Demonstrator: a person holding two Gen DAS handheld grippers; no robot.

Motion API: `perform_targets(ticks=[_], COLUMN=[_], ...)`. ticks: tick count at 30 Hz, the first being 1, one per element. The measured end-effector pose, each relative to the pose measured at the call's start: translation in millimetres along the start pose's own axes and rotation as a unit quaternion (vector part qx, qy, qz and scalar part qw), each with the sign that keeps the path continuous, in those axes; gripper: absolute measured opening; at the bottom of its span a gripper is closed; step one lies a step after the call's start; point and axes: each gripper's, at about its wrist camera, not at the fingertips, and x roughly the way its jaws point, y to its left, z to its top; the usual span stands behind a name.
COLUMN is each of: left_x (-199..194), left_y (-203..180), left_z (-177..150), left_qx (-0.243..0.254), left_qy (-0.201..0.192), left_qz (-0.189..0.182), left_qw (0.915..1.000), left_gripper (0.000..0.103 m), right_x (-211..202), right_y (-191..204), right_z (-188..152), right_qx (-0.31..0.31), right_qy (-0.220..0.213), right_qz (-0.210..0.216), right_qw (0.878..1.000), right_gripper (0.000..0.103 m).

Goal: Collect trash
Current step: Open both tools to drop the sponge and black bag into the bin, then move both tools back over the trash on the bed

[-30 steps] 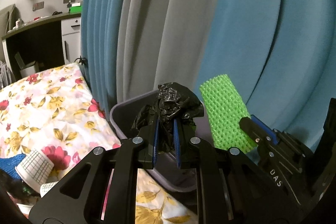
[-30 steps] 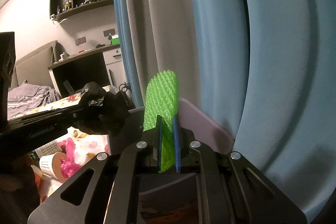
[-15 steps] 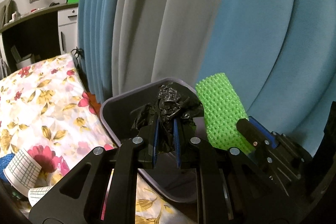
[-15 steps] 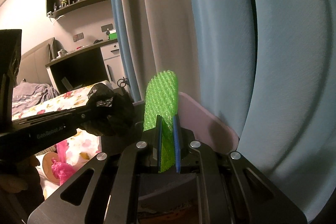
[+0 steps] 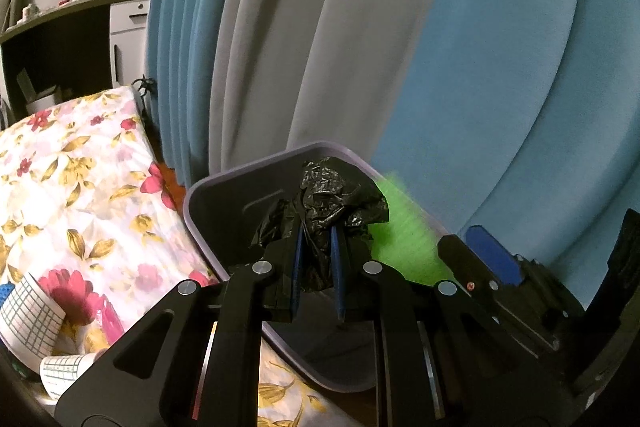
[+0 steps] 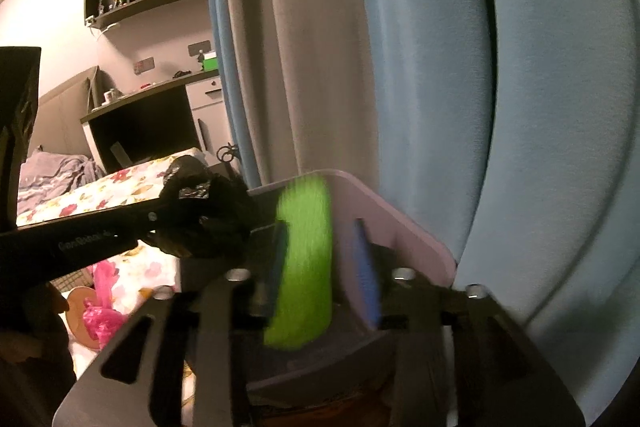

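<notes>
Two grippers hang over one open bin, and the coming move turns on what lies straight below each pair of fingers. Nearest the right wrist camera, the right gripper [image 6: 320, 267] is opening its jaws: the green foam net [image 6: 306, 267] stands between the fingers, blurred, its long axis running up and down, close against the left finger and clear of the blue pad on the right one. It looks already let go and falling, though the blur leaves that a judgement. Directly beneath and just ahead of these fingers is the mouth of the bin [image 6: 404, 223], so the net's way down leads inside it.

Beside it, to that gripper's left, the left gripper [image 5: 318, 259] is clenched on a crumpled black plastic bag [image 5: 332, 195]; the wad bulges up and outward past the fingertips, with the blue pads pressing its lower part. In the left wrist view the bag sits above the bin's dark inside [image 5: 240, 211], between the near rim and the far one, so a release here should drop it in as well. The left hand is the one with trash left to let go.

Farther off, to the left of that gripper, paper cups [image 5: 28, 319] lie on the flowered sheet [image 5: 80, 187], well apart from the bin. Beyond everything hang blue and grey curtains [image 5: 360, 27].
</notes>
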Motion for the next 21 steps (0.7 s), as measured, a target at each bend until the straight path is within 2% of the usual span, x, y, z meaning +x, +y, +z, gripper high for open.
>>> perform_targets(ticks=[3, 5, 6, 7, 9, 11, 13, 18, 21], left_x=[3.3, 7.1, 8.8, 10.6, 7.8, -1.1, -10.4, -42.8, -68.5], left_y=[0.2, -1.3, -1.7, -1.4, 2.0, 5.1, 6.1, 5.8, 7.8], left_z=[-1.0, -1.9, -2.3, -2.7, -3.1, -2.1, -1.1, -6.1, -17.5], left_qx=[-0.001, -0.002, -0.003, -0.006, -0.022, -0.026, -0.025, -0.027, -0.025], left_qy=[0.003, 0.008, 0.011, 0.015, 0.005, -0.019, -0.034, -0.061, -0.076], left_qz=[-0.001, -0.004, -0.008, -0.011, -0.009, -0.008, 0.009, 0.03, 0.047], left_qw=[1.0, 1.0, 0.9999, 0.9998, 0.9997, 0.9994, 0.9991, 0.9973, 0.9957], left_gripper=[0.013, 0.017, 0.028, 0.051, 0.074, 0.08, 0.089, 0.097, 0.097], right_x=[-2.8, -6.4, -8.2, -11.4, -15.8, -20.1, -27.3, -46.3, -62.6], right_y=[-4.9, -7.1, -7.5, -8.3, -9.8, -12.0, -14.0, -8.8, -2.4], right_z=[-1.3, -2.5, -2.8, -3.8, -5.8, -8.3, -9.6, -12.6, -16.8], right_qx=[0.002, 0.003, 0.003, 0.003, 0.003, 0.004, 0.006, 0.008, 0.002], right_qy=[-0.005, -0.011, -0.014, -0.018, -0.023, -0.027, -0.035, -0.049, -0.064], right_qz=[-0.015, -0.023, -0.028, -0.034, -0.039, -0.044, -0.05, -0.05, -0.046], right_qw=[1.0, 1.0, 1.0, 0.999, 0.999, 0.999, 0.998, 0.998, 0.997], right_gripper=[0.046, 0.053, 0.057, 0.061, 0.065, 0.069, 0.074, 0.085, 0.088])
